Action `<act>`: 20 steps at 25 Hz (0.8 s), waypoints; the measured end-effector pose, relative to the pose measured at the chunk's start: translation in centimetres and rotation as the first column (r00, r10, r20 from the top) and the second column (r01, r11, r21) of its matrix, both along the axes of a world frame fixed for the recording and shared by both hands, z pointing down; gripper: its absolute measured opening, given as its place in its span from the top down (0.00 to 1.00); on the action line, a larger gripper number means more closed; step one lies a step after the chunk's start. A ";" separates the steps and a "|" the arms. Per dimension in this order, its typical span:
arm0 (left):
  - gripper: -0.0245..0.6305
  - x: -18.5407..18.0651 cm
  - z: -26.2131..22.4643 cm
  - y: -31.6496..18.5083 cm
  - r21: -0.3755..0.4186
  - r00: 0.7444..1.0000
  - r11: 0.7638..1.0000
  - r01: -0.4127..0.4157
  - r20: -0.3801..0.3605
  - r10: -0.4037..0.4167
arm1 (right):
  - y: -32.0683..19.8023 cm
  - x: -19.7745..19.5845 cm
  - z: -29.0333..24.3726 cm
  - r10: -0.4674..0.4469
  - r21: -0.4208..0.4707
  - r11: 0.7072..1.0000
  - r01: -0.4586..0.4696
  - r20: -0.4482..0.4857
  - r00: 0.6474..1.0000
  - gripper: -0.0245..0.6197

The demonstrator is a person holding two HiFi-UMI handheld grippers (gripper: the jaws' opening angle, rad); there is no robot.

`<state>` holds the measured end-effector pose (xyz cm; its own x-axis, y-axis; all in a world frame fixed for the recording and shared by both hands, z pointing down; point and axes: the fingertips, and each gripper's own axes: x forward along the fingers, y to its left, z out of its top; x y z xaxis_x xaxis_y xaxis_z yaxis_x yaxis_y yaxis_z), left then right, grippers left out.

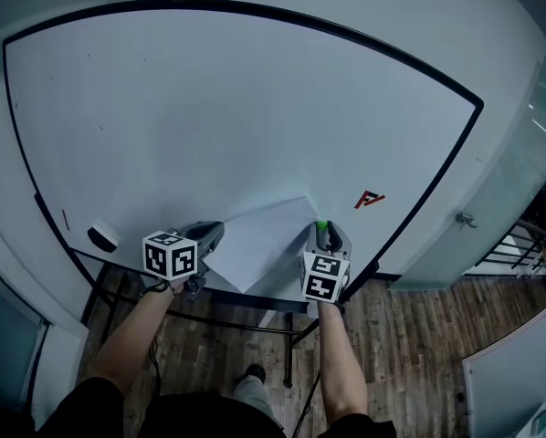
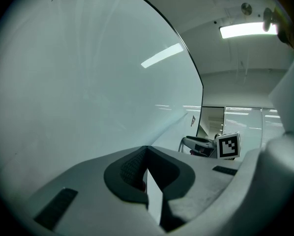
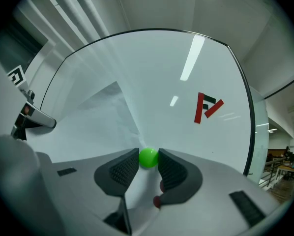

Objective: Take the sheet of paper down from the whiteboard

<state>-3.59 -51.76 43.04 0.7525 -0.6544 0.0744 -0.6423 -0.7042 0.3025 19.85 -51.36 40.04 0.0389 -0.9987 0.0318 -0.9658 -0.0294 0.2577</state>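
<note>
Down near you, your left forearm [image 1: 131, 336] and right forearm [image 1: 337, 363] reach out side by side over the wooden floor [image 1: 419, 336], each ending in a gripper held level against the bottom of the board.

Your left gripper [image 2: 146, 168] has its jaws pressed almost together, and a thin white edge of the sheet of paper [image 1: 264, 245] runs between the dark pads, so you are pinching the sheet at its left side. Your right gripper [image 3: 148, 157] has its jaws closed on a small green magnet [image 1: 321, 224], one pad on either side of the ball. That magnet sits on the sheet's upper right corner, against the board.

Between the two grippers the sheet lies askew, low on the whiteboard [image 1: 236, 117] and close to its bottom edge, with one corner pointing up toward the magnet.

Farther out, a red and black logo [image 3: 206, 107] is on the board to the right of the magnet, well apart from the paper. An eraser [image 1: 103, 237] rests near the lower left edge of the board, left of your left gripper. The rest of the white surface stretches away to its black frame.
</note>
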 end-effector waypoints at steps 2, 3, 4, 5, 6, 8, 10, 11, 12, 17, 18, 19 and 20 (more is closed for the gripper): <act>0.93 -0.3 0.1 -0.1 -0.001 1.000 1.000 0.009 0.001 -0.009 | 0.0 0.1 0.0 0.002 0.000 1.000 -0.002 0.002 1.000 0.75; 0.93 -0.5 0.1 -0.1 -0.002 1.000 1.000 0.013 0.001 -0.013 | 0.0 0.2 0.0 0.003 0.000 1.000 -0.003 0.002 1.000 0.75; 0.93 -0.6 0.1 -0.1 -0.001 1.000 1.000 0.018 0.002 -0.018 | 0.1 0.3 0.0 0.004 0.000 1.000 -0.004 0.002 1.000 0.75; 0.93 -0.8 0.1 -0.1 -0.001 1.000 1.000 0.024 0.003 -0.024 | 0.1 0.4 0.0 0.005 0.001 1.000 -0.005 0.003 1.000 0.75; 0.93 -1.0 0.0 -0.2 0.000 0.999 1.000 0.032 0.005 -0.032 | 0.1 0.5 0.0 0.006 0.002 1.000 -0.006 0.004 1.000 0.75; 0.93 -1.7 0.0 -0.4 -0.005 0.999 0.999 0.052 0.002 -0.052 | 0.1 0.5 0.0 0.007 0.003 1.000 -0.007 0.007 1.000 0.75; 0.93 -2.3 0.1 -0.5 -0.010 0.998 0.998 0.067 -0.002 -0.067 | 0.1 0.5 0.0 0.006 0.004 1.000 -0.006 0.011 1.000 0.75; 0.93 -2.6 0.1 -0.6 -0.008 0.997 0.997 0.073 0.000 -0.073 | 0.1 0.5 -0.1 0.005 0.005 1.000 -0.005 0.012 1.000 0.75; 0.93 -2.8 0.2 -0.5 -0.005 0.997 0.997 0.078 0.004 -0.078 | 0.1 0.5 -0.1 0.005 0.006 1.000 -0.005 0.013 1.000 0.75; 0.93 -3.4 0.4 -0.2 0.040 0.992 0.994 0.105 0.073 -0.107 | 0.2 0.6 0.2 -0.001 0.015 1.000 0.001 0.022 1.000 0.75; 0.93 -3.4 0.6 -0.1 0.055 0.988 0.993 0.109 0.099 -0.114 | 0.3 0.6 0.1 -0.006 0.020 1.000 0.006 0.026 1.000 0.75; 0.93 -3.4 0.7 0.0 0.069 0.985 0.991 0.113 0.126 -0.121 | 0.4 0.6 0.0 -0.012 0.023 1.000 0.011 0.028 1.000 0.75; 0.93 -3.5 0.8 0.1 0.083 0.981 0.990 0.116 0.150 -0.127 | 0.6 0.5 -0.1 -0.018 0.026 1.000 0.017 0.030 0.999 0.75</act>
